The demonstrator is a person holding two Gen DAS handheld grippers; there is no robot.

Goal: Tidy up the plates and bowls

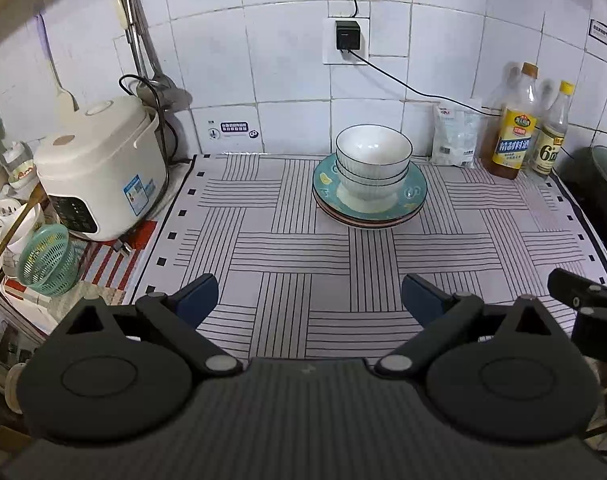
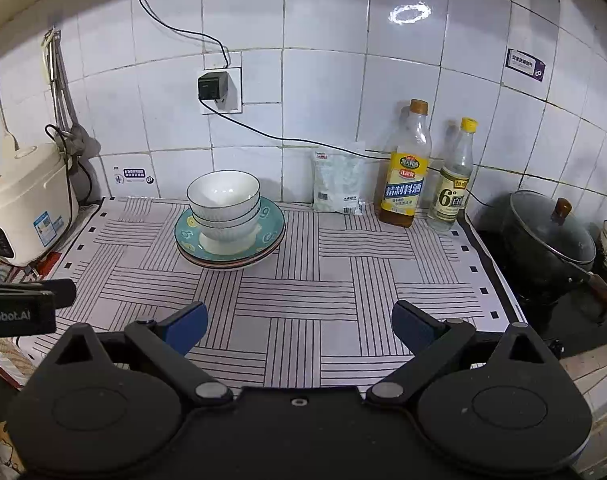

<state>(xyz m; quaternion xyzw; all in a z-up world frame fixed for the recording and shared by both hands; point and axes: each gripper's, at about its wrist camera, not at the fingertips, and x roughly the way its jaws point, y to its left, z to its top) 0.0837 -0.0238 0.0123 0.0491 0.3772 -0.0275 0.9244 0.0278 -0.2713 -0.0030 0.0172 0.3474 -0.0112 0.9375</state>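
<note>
left wrist view, striped mat point(image 1: 303, 248), white tiled wall point(image 1: 287, 80), stacked bowls point(image 1: 373, 160) on plates point(image 1: 331, 196), both claws wide open, empty

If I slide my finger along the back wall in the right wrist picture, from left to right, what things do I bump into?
rice cooker → stack of bowls on the plates → white bag → big yellow-label bottle → smaller bottle → black pot

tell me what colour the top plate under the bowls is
Teal rim with yellow and white motifs on the top round ceramic plate, white centre; clearest in the right wrist view.
</note>
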